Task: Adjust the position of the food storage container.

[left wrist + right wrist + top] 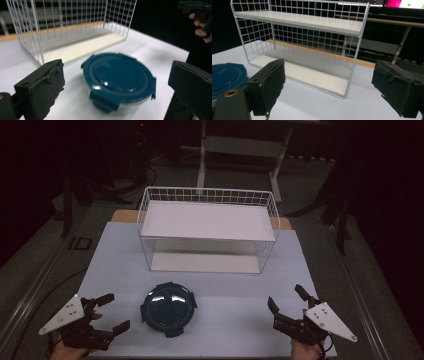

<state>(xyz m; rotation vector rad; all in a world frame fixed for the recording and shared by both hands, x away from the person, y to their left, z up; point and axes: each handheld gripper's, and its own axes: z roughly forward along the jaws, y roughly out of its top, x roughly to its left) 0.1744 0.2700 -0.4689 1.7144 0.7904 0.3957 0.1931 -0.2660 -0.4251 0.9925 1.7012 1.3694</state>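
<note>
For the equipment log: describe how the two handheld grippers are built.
Both the left gripper and the right gripper are black, with two jaws faced in rough dark foam pads. Each carries a pale grey three-cornered plate with small holes on top.

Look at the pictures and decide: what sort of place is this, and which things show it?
Probably a lab or test room: a white table in dark surroundings, a wire shelf rack, and a teal-lidded container.
</note>
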